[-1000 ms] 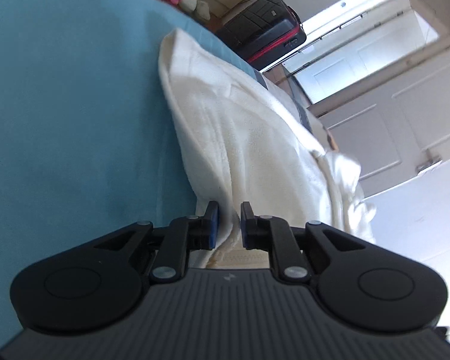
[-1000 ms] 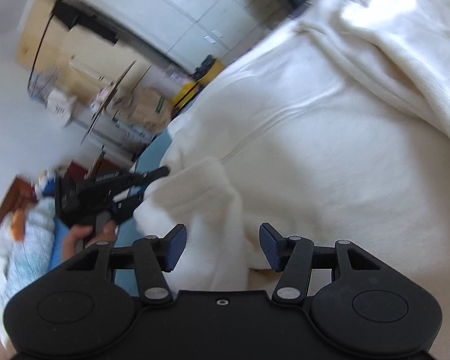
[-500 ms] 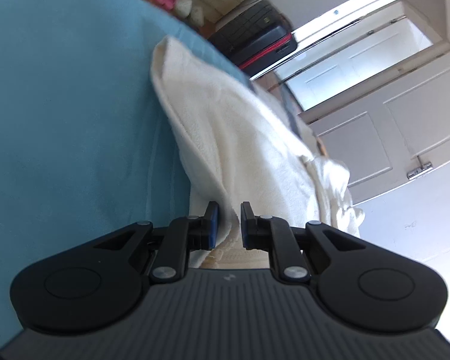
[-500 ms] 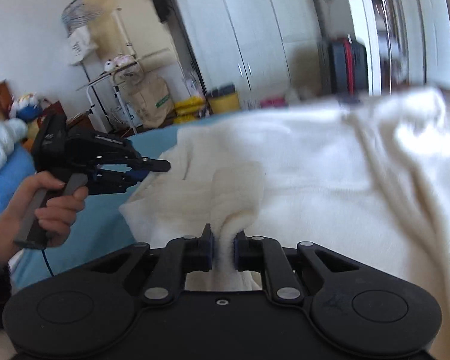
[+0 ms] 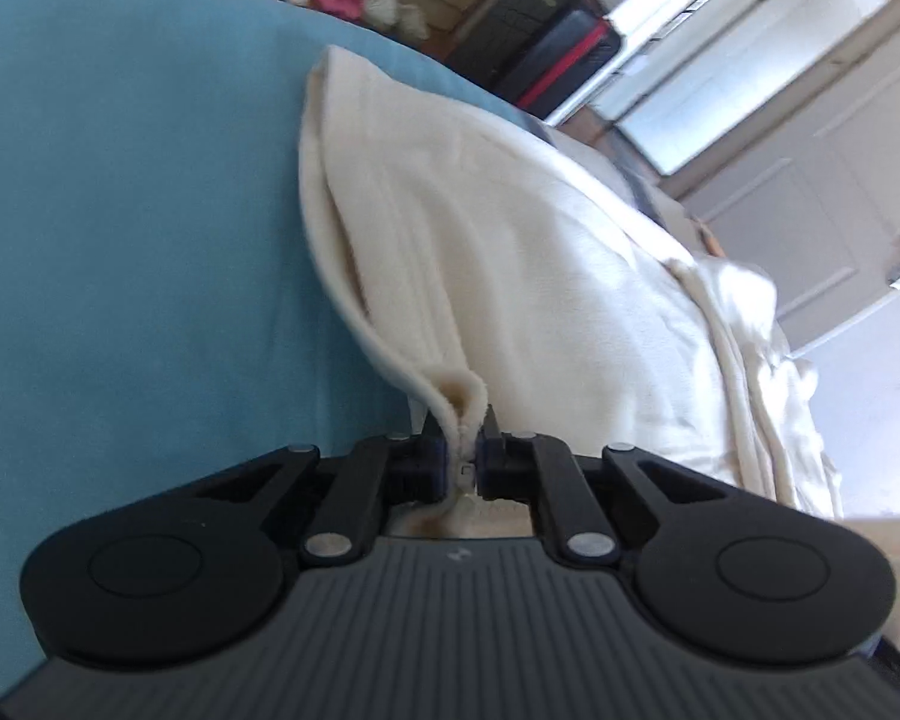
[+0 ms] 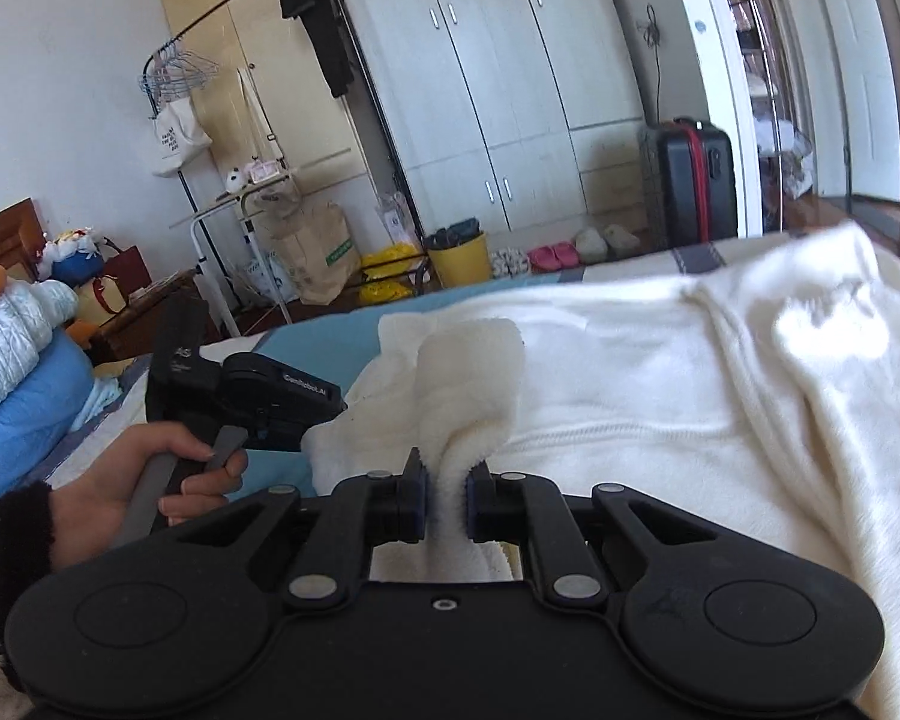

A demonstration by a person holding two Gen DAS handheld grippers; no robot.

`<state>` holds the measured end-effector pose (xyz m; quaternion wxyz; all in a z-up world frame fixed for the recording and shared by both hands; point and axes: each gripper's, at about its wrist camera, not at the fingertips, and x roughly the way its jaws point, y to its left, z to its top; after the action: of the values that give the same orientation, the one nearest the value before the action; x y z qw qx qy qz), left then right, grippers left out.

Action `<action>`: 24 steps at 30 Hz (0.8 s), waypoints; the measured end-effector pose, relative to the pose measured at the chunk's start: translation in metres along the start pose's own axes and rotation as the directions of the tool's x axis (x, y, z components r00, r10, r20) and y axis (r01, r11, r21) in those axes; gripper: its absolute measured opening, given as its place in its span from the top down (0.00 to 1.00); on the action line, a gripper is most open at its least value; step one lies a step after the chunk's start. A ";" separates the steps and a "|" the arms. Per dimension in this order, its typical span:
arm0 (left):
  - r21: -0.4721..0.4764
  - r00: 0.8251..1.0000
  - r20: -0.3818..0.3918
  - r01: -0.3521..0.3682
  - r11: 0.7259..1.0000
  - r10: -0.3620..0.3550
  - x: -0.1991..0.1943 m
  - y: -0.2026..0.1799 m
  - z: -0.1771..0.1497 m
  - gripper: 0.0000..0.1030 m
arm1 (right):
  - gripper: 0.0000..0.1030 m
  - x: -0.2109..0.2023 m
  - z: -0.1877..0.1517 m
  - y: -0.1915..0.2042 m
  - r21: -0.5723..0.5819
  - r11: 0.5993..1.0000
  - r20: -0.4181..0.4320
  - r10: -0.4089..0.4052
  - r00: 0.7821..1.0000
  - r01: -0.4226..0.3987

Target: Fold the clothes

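A cream fleece garment (image 5: 540, 276) lies spread on the blue bed sheet (image 5: 120, 210). My left gripper (image 5: 461, 420) is shut on a rolled bit of its near hem, which is raised slightly off the sheet. In the right wrist view the same garment (image 6: 660, 390) covers the right half of the bed. My right gripper (image 6: 447, 471) is shut on a bunched fold of it that stands up in front of the fingers. A person's hand (image 6: 108, 492) holds the left tool's black housing (image 6: 270, 390) at the garment's left edge; its fingertips are hidden behind the fabric.
A black suitcase with a red stripe (image 6: 690, 180) stands by the doorway beyond the bed. White wardrobes (image 6: 480, 90), a clothes rack (image 6: 210, 90) and a yellow bucket (image 6: 459, 258) line the far wall. Folded bedding (image 6: 12, 324) sits at the left.
My right gripper went from open over the garment to shut on a fold, rolled to level and rose. My left gripper lifted the hem a little and pinched tighter.
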<state>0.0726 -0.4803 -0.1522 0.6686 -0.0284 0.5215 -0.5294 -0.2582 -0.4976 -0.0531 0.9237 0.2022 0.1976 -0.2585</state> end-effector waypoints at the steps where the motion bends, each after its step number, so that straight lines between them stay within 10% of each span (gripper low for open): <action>1: 0.005 1.000 0.004 0.021 1.000 -0.021 -0.002 -0.013 0.008 0.92 | 0.87 -0.007 0.004 -0.002 -0.004 1.000 0.018 -0.007 1.000 0.007; 8: 0.229 0.993 0.077 0.067 0.971 -0.087 0.003 -0.166 0.050 0.92 | 0.87 -0.074 0.024 -0.056 0.157 0.980 0.108 -0.142 0.984 0.125; 13: 0.431 0.993 0.006 0.107 0.896 -0.122 0.057 -0.304 0.050 0.92 | 0.87 -0.128 0.014 -0.124 0.389 0.899 0.106 -0.259 0.960 0.200; 18: 0.587 0.992 -0.052 0.120 0.801 -0.111 0.139 -0.422 0.005 0.92 | 0.87 -0.148 -0.009 -0.159 0.473 0.802 0.085 -0.454 0.887 0.365; 24: 0.585 0.982 -0.186 0.148 0.797 -0.046 0.238 -0.479 -0.037 0.91 | 0.88 -0.153 -0.036 -0.203 0.503 0.652 -0.057 -0.631 0.774 0.568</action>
<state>-0.3042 -0.8467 -0.0456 0.5709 0.1992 0.3791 -0.7005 -0.5014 -0.5787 -0.0659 0.7127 0.3375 0.1233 -0.6025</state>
